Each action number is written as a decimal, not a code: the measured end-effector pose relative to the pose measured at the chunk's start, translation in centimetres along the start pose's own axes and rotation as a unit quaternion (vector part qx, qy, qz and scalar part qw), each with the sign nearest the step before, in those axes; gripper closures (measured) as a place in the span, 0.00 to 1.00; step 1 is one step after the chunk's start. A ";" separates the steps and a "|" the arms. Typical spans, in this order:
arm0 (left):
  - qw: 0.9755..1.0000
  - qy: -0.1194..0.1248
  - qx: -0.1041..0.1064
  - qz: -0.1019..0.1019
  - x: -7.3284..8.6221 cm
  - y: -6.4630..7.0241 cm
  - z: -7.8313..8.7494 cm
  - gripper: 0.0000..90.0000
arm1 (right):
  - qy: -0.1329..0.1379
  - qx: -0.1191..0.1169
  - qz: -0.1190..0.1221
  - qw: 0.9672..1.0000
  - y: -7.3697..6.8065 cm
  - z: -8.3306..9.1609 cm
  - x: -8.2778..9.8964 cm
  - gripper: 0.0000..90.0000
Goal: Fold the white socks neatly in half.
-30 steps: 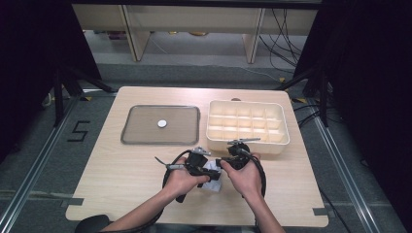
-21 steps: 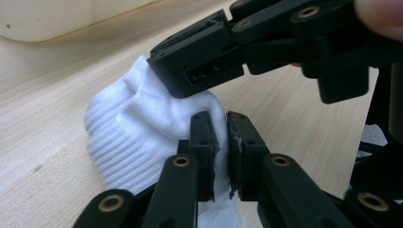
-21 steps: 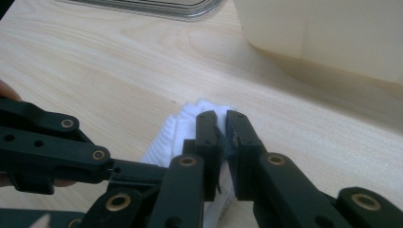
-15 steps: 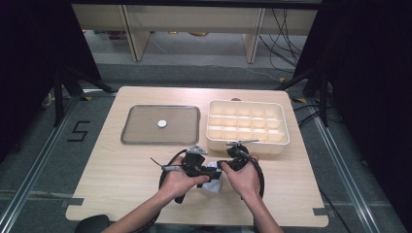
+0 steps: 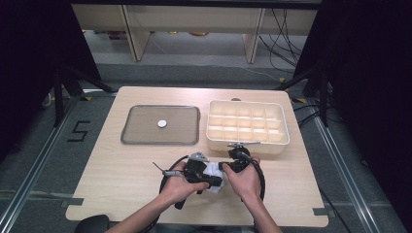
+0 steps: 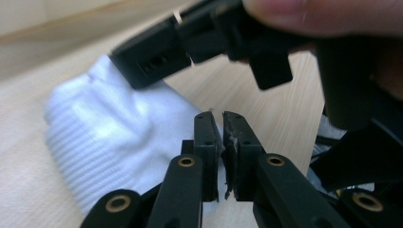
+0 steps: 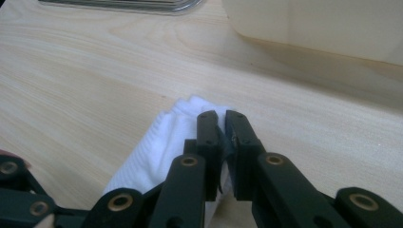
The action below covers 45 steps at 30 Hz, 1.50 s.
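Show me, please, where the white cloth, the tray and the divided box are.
cloth (image 7: 157, 142), right gripper view, ribbed middle.
tray (image 5: 138, 133), high view, bare floor left of the white disc.
box (image 5: 245, 144), high view, front wall.

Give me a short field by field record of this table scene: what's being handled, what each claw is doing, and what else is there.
handled: white cloth, bunched at the near table edge
left claw: shut, just closed, beside the cloth
right claw: shut over the cloth
behind: compartment box, empty
tray: holds one small white disc
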<state>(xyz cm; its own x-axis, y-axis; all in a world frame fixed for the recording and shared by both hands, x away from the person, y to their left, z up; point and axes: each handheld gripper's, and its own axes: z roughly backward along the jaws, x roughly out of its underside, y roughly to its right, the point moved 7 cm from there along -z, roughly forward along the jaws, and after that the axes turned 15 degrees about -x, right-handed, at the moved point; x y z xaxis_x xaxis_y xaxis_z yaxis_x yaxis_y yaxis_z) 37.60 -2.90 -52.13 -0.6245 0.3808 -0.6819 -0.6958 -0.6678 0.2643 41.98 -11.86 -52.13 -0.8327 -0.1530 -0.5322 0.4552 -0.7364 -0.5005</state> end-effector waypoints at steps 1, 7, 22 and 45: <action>1.000 -0.002 -0.002 0.000 0.1 -0.1 -0.2 0.94 | 0.001 0.001 -0.002 1.000 0.1 0.0 0.0 0.95; 1.000 -0.016 -0.013 -0.011 0.8 -0.1 -0.7 0.97 | 0.007 -0.003 -0.008 1.000 0.3 0.0 0.4 0.95; 0.999 -0.035 -0.019 -0.014 1.7 -0.2 -1.4 1.00 | -0.001 0.028 -0.005 1.000 0.7 -0.5 1.1 0.95; 0.996 0.038 -0.071 0.037 0.4 -4.2 2.8 0.70 | 0.024 0.006 -0.019 1.000 -0.1 1.3 -0.4 0.55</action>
<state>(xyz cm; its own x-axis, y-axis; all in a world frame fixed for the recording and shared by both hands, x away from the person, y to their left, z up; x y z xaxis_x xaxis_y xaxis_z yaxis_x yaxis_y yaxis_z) 39.27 1.83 -51.53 -0.6390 0.2814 -0.7159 -0.5885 -0.7782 0.2194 41.81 -12.59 -50.97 -0.8330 -0.0942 -0.5452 0.4204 -0.7484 -0.5130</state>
